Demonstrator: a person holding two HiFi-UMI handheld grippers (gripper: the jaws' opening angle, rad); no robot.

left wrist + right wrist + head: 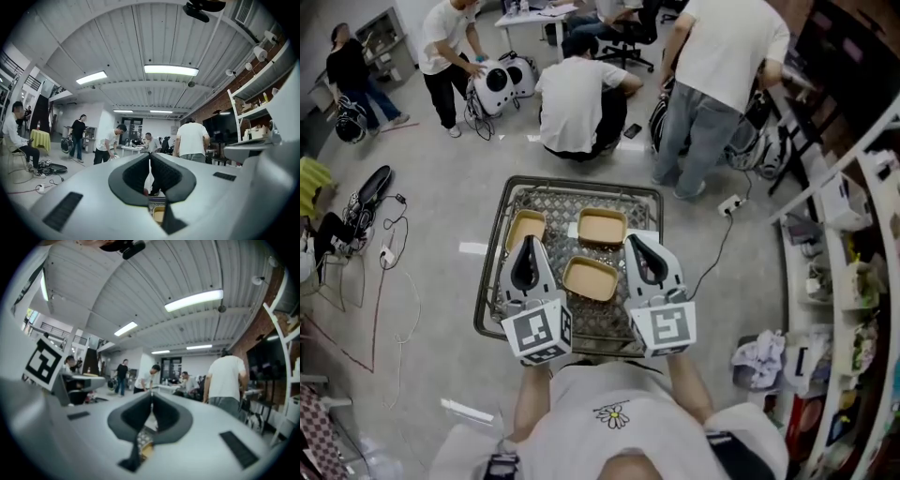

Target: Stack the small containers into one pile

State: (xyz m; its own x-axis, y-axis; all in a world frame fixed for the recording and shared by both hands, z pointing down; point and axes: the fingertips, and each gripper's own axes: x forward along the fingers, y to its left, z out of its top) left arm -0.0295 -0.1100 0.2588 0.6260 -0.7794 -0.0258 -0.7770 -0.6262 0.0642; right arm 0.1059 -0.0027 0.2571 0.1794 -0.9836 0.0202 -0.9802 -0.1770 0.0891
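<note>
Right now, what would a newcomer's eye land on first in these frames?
Three tan containers sit apart, unstacked, on a wire-mesh table at the centre of the head view. The left gripper and right gripper hover over its near side, jaws together and empty. Beyond the table, several people crowd the floor.

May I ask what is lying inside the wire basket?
Three tan containers lie apart in the wire basket: left container, back container and front container. The left gripper covers part of the left one; the right gripper hides mesh beneath.
</note>
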